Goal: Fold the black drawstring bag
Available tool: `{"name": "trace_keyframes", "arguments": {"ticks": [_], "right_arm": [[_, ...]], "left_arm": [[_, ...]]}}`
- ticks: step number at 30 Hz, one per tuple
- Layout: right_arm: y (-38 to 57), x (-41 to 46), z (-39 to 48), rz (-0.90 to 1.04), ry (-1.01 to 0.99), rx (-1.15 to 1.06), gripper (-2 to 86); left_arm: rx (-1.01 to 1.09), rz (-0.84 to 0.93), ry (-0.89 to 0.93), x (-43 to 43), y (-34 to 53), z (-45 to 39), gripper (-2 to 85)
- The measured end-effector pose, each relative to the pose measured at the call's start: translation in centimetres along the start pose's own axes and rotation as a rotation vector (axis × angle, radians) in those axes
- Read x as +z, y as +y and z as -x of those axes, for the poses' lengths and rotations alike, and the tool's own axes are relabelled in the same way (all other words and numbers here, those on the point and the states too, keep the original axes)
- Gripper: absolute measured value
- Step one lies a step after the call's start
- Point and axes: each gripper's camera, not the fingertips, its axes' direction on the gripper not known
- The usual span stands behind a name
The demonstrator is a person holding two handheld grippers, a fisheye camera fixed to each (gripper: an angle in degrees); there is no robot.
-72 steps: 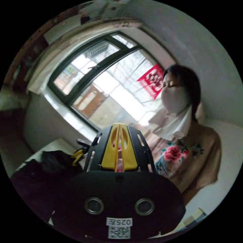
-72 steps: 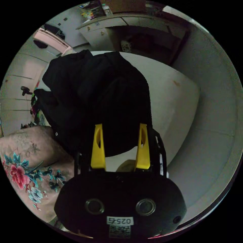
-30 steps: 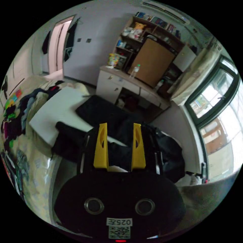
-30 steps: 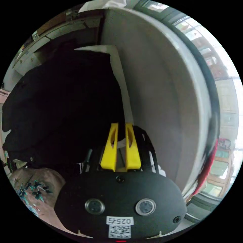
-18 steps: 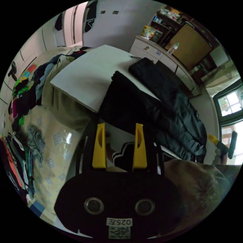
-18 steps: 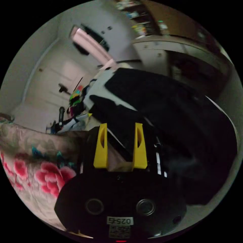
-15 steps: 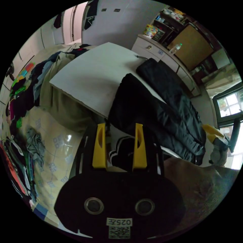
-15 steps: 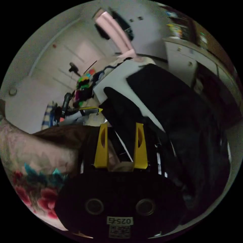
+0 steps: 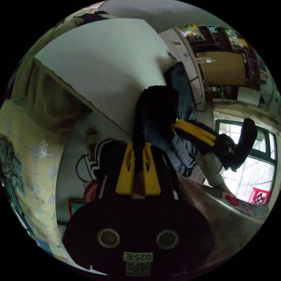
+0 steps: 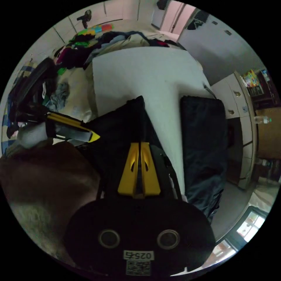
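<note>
While the bag is hanging over the near edge of the white board, both grippers are pinching it.
The left gripper is holding its jaws together on a dark fold of the bag, which is rising between them in the left gripper view; the right gripper is likewise clamping a dark edge, its jaws nearly meeting. Each gripper is appearing in the other's view, close alongside, on the same piece of cloth. Another dark garment is lying just beside the bag, on the board's far side. A clothes pile is sitting beyond the board. Judging the step: picking up and spreading, no fold made yet. Next move is probably calling for drawing the two grips apart and laying the bag flat on the bare board.
</note>
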Motion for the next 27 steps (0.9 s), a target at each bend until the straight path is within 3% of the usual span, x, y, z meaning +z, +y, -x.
{"name": "trace_keyframes", "arguments": {"ticks": [5, 8, 10, 14, 16, 19, 21, 25, 27], "right_arm": [[-1.8, -7.6, -4.8, -0.131, 0.121, 0.045, -1.0], [-6.4, -9.3, -8.1, -0.152, 0.021, 0.015, -0.9], [-9.5, -7.0, -8.9, -0.103, -0.022, -0.028, -0.9], [-13.7, 2.9, -8.9, 0.193, -0.193, -0.013, -0.6], [-13.1, 2.9, -9.4, 0.151, -0.218, 0.060, -0.1], [-9.3, -0.7, -11.4, -0.012, -0.257, 0.173, 2.6], [-4.3, -3.8, -13.6, -0.102, -0.257, 0.282, 5.8], [4.9, -6.9, -17.3, -0.202, -0.207, 0.534, 8.1], [11.1, -6.9, -19.4, -0.213, -0.173, 0.729, 8.4]], "left_arm": [[0.177, -0.114, -0.085, -5.4, 1.0, -4.9, 0.0], [0.182, -0.225, -0.104, -7.4, -0.4, -5.7, 0.0], [0.155, -0.184, -0.145, -6.3, -2.4, -4.6, 0.1], [0.113, -0.040, -0.186, -3.0, -5.6, -1.5, 2.2], [0.075, -0.069, -0.239, -4.5, -5.6, -0.9, 3.2], [0.003, -0.213, -0.255, -9.5, -5.1, -0.8, 3.3], [0.102, -0.255, -0.250, -11.9, -6.9, -3.8, 3.9], [0.368, -0.178, -0.239, -8.7, -13.2, -12.3, 6.1], [0.483, -0.064, -0.208, -2.9, -17.9, -17.9, 6.8]]}}
